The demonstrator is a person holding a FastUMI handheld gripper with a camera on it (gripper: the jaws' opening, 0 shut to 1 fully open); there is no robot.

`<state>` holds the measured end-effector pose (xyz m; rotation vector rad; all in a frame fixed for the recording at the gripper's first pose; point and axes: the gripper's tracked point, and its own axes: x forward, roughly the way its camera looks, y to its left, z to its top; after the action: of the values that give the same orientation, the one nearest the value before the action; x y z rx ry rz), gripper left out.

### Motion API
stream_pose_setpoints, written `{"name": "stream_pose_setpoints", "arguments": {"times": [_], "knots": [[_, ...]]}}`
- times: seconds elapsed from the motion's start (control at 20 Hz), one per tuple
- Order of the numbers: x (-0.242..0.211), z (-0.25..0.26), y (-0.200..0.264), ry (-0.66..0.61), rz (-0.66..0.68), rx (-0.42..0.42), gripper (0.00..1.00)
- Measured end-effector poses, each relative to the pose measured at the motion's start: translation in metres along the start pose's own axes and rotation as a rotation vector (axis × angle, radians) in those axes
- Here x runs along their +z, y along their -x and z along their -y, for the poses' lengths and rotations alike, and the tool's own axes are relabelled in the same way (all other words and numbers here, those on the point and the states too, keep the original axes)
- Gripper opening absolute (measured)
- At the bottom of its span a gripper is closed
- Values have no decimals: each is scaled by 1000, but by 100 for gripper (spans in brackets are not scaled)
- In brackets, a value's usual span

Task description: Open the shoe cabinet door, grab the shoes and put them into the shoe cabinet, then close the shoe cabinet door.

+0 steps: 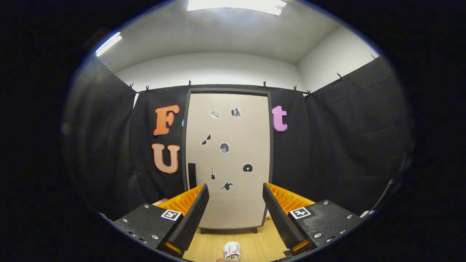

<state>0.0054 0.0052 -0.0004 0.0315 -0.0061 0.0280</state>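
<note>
A single fisheye camera rides on the hand-held gripper [236, 203] and looks forward along its two spread fingers. It faces the shoe cabinet [228, 160] head-on from a little way off, tilted slightly upward, taking in the wooden floor [255, 247] below and the ceiling light [236, 5] above.

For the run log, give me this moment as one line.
stage: start | shoe cabinet door: closed | shoe: on floor, near fingers | gripper: open, empty
</note>
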Motion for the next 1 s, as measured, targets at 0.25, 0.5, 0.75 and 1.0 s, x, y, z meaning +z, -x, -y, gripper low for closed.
{"name": "stream_pose_setpoints", "arguments": {"times": [0.25, 0.5, 0.75, 1.0], "knots": [[-10, -15, -5, -16, -15, 48, 93], [-32, -28, -12, -32, -51, 78, 93], [-66, -40, -18, -57, -114, 92, 93], [-105, -45, -20, -71, -193, 66, 93]]}}
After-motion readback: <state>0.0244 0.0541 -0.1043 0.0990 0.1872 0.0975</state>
